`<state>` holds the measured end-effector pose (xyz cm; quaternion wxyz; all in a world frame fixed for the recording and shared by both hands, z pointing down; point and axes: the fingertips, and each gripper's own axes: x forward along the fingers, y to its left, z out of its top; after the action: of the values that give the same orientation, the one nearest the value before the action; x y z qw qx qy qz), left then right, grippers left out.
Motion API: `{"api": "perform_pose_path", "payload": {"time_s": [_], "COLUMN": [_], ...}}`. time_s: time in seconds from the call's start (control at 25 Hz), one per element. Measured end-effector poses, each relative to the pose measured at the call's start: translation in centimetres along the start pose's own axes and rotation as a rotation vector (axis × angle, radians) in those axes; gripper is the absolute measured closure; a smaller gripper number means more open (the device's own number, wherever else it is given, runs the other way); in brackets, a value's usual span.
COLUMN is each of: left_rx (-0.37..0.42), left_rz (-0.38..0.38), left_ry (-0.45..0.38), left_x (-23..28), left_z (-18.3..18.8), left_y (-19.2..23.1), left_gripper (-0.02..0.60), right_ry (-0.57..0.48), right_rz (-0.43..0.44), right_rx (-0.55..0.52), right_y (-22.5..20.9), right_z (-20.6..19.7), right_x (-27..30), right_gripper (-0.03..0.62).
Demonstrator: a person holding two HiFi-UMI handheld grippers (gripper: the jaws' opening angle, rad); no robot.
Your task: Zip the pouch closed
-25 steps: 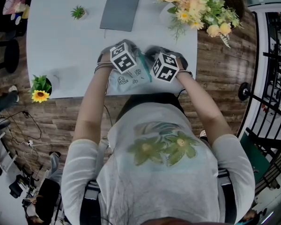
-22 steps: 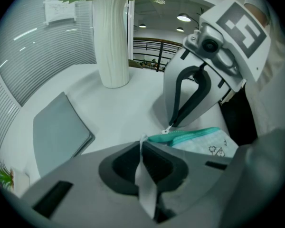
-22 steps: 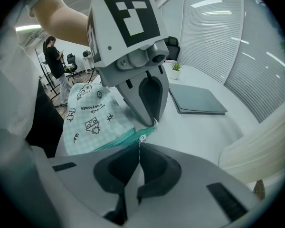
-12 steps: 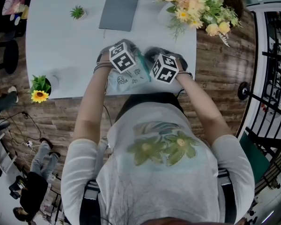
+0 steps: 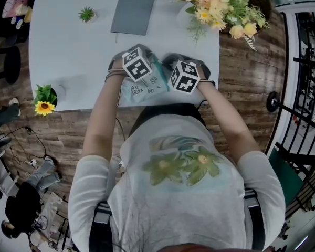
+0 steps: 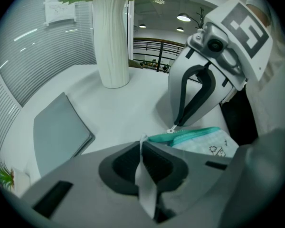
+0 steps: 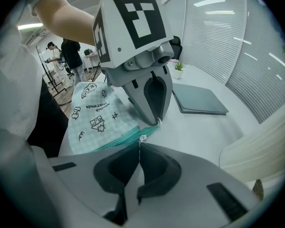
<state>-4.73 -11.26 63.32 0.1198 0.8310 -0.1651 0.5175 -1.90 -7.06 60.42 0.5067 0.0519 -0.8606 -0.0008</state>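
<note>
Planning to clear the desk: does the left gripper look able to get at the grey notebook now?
Probably not yet: the left gripper is shut on the white tab of the pouch. Only bare table separates it from the grey notebook, so once freed, likely yes.

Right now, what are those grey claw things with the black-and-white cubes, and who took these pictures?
A person holds two hand tools that pinch. One camera sits on the person's head and looks down; one rides on each tool. On the white table lie a grey notebook, flowers and a printed pouch. The left gripper pinches the pouch's end, and the right gripper pinches the zip pull.
</note>
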Motion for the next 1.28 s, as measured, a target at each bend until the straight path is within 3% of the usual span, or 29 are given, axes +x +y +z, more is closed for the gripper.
{"api": "perform_pose_path", "payload": {"time_s": [1.28], "left_rx": [0.006], "left_rz": [0.013], "left_ry": [0.007], "left_x": [0.07], "left_z": [-0.09], "left_y": [0.02], "left_gripper": [0.558], "right_ry": [0.042], "right_rz": [0.054], "right_rx": [-0.025], "right_y": [1.00], "right_z": [-0.39], "right_x": [-0.27], "right_gripper": [0.576]}}
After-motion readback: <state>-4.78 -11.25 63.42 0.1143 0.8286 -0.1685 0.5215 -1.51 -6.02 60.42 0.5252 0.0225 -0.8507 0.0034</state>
